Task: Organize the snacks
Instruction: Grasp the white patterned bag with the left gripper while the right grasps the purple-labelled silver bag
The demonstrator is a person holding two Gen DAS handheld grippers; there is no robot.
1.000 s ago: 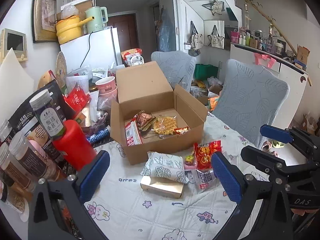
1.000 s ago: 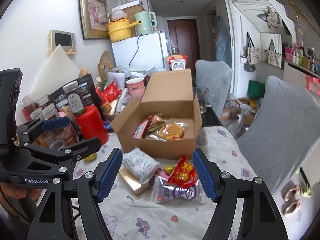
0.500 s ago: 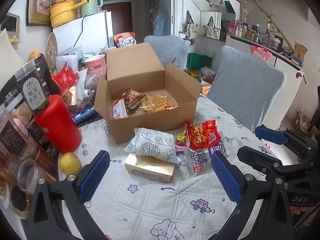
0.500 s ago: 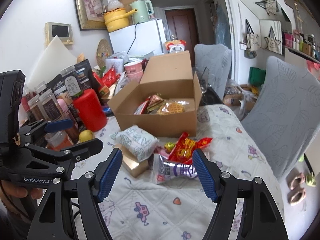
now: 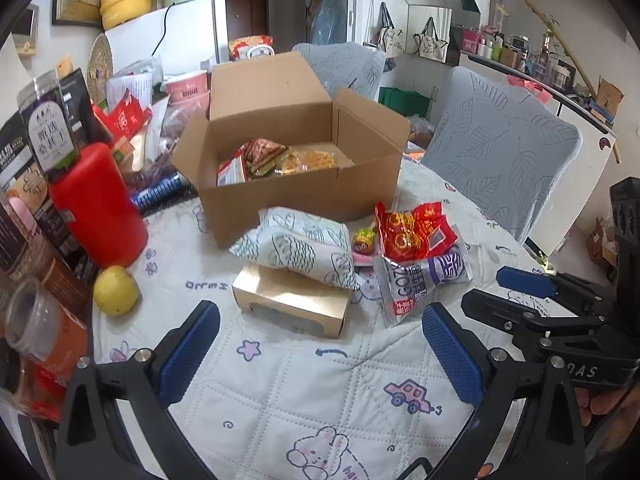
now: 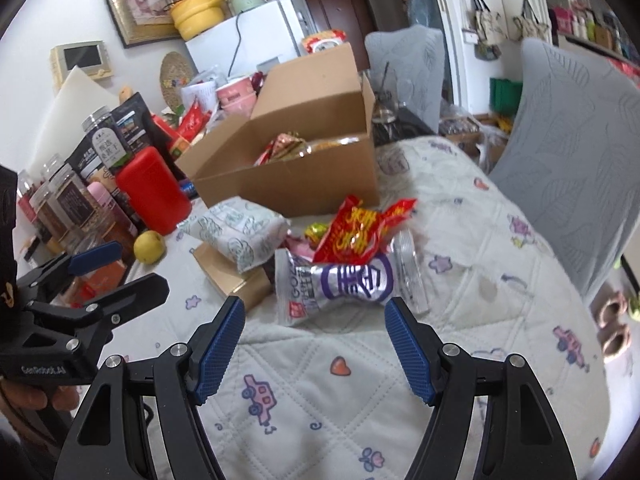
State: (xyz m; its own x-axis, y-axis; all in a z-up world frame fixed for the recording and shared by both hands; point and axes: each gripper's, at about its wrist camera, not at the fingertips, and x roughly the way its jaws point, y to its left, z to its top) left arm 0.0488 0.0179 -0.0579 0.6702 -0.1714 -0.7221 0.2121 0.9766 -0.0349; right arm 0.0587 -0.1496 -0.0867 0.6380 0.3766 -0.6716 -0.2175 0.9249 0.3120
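An open cardboard box (image 5: pixel 304 196) (image 6: pixel 304 188) holding several snack packets stands on the quilted table. In front of it lie a white patterned pouch (image 5: pixel 296 246) (image 6: pixel 236 232) on a small kraft carton (image 5: pixel 292 306) (image 6: pixel 232 276), a red packet (image 5: pixel 414 232) (image 6: pixel 356 232), a silver-purple packet (image 5: pixel 420 280) (image 6: pixel 344 284) and a small round candy (image 5: pixel 364 240). My left gripper (image 5: pixel 320 352) hovers open just short of the carton. My right gripper (image 6: pixel 316 344) is open too, just short of the silver-purple packet. Nothing is between either pair of fingers.
A red canister (image 5: pixel 96 204) (image 6: pixel 154 188), a yellow fruit (image 5: pixel 116 290) (image 6: pixel 149 246) and several jars and bags (image 5: pixel 44 132) crowd the table's left side. Two grey-covered chairs (image 5: pixel 508 156) stand to the right and behind. A white fridge (image 5: pixel 168 40) is at the back.
Both grippers have sunk toward the table and tipped down, so the loose snacks look bigger and nearer. The yellow fruit has come into view. Both stay open.
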